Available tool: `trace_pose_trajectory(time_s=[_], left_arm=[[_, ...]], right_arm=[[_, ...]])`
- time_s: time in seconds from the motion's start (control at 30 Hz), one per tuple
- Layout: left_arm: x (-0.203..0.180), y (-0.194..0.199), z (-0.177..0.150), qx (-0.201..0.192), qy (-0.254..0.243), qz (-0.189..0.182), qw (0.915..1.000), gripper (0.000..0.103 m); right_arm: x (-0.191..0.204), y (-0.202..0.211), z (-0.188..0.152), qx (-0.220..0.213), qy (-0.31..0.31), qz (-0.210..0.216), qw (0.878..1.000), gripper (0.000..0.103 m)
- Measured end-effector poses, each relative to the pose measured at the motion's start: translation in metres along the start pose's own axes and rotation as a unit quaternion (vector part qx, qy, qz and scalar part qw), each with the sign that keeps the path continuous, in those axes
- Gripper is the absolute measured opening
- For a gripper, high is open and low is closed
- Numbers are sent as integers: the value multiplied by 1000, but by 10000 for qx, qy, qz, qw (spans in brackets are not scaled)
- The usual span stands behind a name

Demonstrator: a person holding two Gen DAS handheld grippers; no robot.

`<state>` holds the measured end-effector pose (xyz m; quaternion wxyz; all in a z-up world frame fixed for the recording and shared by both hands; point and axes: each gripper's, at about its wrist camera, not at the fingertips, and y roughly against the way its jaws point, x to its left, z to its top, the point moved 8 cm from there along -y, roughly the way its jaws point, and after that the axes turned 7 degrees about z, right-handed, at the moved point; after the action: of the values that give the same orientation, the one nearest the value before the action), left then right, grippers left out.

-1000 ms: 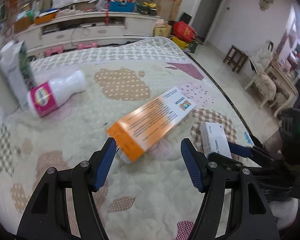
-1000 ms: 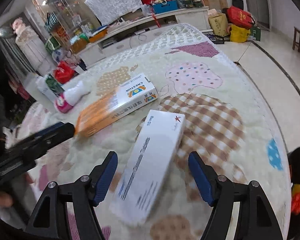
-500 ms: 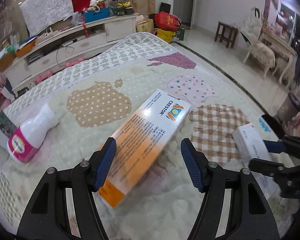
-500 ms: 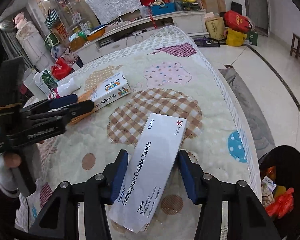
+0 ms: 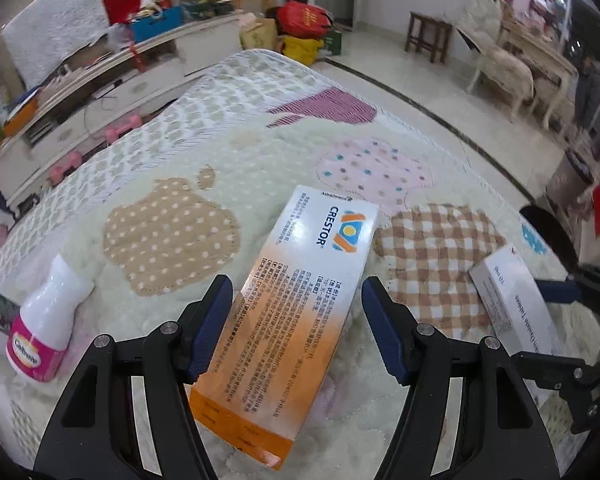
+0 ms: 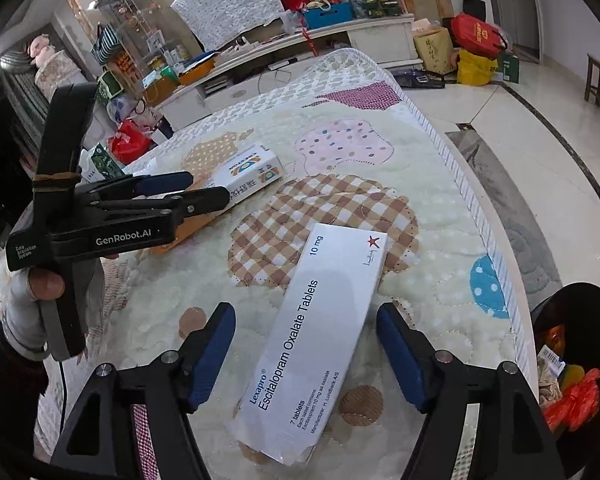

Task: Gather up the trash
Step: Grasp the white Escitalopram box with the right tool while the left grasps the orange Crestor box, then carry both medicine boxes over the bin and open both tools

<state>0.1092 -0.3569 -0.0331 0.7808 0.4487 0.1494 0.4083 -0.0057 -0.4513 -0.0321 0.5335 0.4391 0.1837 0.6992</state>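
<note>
- Flat cardboard box fading from white to orange [image 5: 296, 308]: blue "CRESTOR" lettering and a blue, yellow and red emblem.
- Long white carton [image 6: 316, 340]: blue print, one red star.
- White plastic bottle [image 5: 46, 328]: pink label.
- Cream quilted blanket [image 5: 260, 152]: tan polka-dot, pink multicolour-dot and brown gingham patches.
- Black grippers' fingers [image 6: 212, 354]: blue pads.

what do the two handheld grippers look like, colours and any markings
Both are matte black plastic frames with silver screws at the joints and blue pads on the fingers. Seen from the right wrist view, the left gripper has a tall black handle with a tan band around it and white lettering: "GenRobot.AI" and "Data Acquisition System". The right gripper shows the same black frame and blue pads.
</note>
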Motion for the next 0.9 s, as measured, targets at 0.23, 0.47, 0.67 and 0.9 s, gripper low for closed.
trace_pose_trajectory(time_s=[0.23,0.47,0.67,0.9], left_arm=[[3,-17,-4,413,395,54,9983,66],[-4,8,-25,165,787,171,9966,58],[-14,48,-44,-194,1029,379,9938,57],[-33,83,-70,-401,1128,412,9919,57]], right_arm=[[4,-5,1,-92,197,-214,9995,65],[6,1,-7,-54,504,-444,9977,47],[18,25,-14,-219,654,-363,9970,47],[25,42,-30,-237,683,-296,9969,47]])
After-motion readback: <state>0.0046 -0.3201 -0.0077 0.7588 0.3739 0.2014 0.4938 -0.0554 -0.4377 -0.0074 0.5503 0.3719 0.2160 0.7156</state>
